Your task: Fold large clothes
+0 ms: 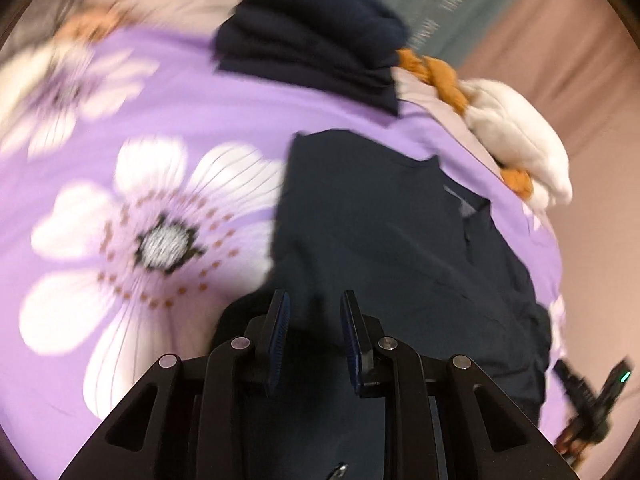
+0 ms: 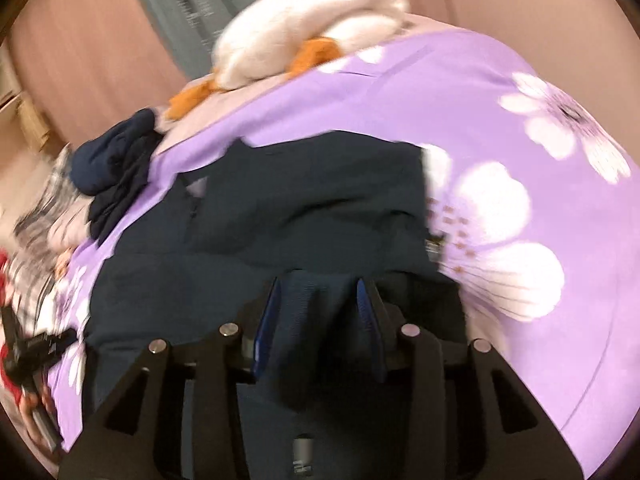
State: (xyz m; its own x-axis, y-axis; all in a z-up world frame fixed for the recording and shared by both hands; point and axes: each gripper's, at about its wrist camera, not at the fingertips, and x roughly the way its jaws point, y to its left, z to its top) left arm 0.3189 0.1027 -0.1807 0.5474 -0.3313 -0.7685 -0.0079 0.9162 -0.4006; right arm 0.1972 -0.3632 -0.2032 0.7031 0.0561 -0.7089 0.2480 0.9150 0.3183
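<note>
Motion blur softens both views, so seams and fine detail of the dark navy garment (image 1: pixel 400 248) are hard to make out, and its near end is hidden beneath each gripper's body. In the left wrist view the left gripper (image 1: pixel 315 336) has its jaws spread, with the blue pads (image 1: pixel 282 320) apart; garment cloth lies in and below the gap, but whether any fold touches the pads cannot be told. In the right wrist view the right gripper (image 2: pixel 319 320) is also parted, and a raised fold of the same garment (image 2: pixel 280 208) stands between its fingers, apparently touching both pads; how firmly it is held cannot be told. The garment lies spread on a bed, on a purple bedspread (image 1: pixel 180 112) printed with large white flowers (image 1: pixel 160 240), and extends forward from both grippers. At the lower right edge of the left view the other gripper shows, cut off by the frame, just beside the garment's edge; at the lower left edge of the right view a dark, blurred tool (image 2: pixel 28 356) is likewise cut off. Farther on, a second pile of navy cloth (image 1: pixel 312 28) sits bunched on the bedspread, apart from the spread garment. Beyond it lies a white plush toy (image 1: pixel 516 136) with orange parts (image 1: pixel 436 76), at the far edge of the bed. A pink wall (image 2: pixel 80 40) and grey-green curtain (image 1: pixel 448 4) close the background.
</note>
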